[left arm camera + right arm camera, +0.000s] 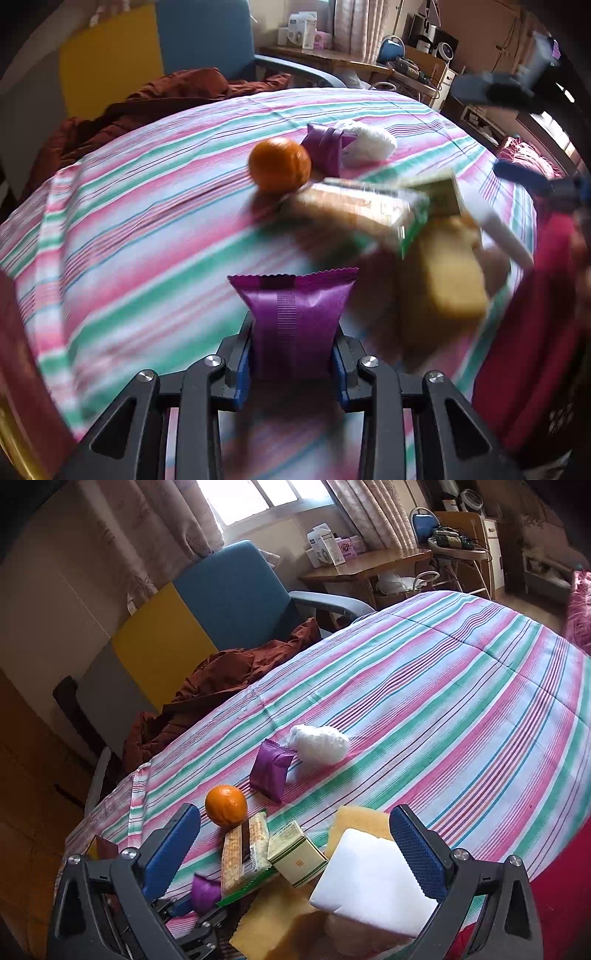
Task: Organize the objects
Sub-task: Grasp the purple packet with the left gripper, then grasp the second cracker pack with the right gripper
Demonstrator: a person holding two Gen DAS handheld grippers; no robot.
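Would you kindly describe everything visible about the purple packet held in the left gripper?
The purple packet is a glossy foil-like pillow pouch with a zigzag-crimped top edge and a ribbed seam down its middle. It stands upright between the left gripper's blue fingers, which press on both its sides, above the striped cloth. Its lower end is hidden; no print is legible.

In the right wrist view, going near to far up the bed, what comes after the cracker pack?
Cracker pack → orange → purple packet → white bundle.
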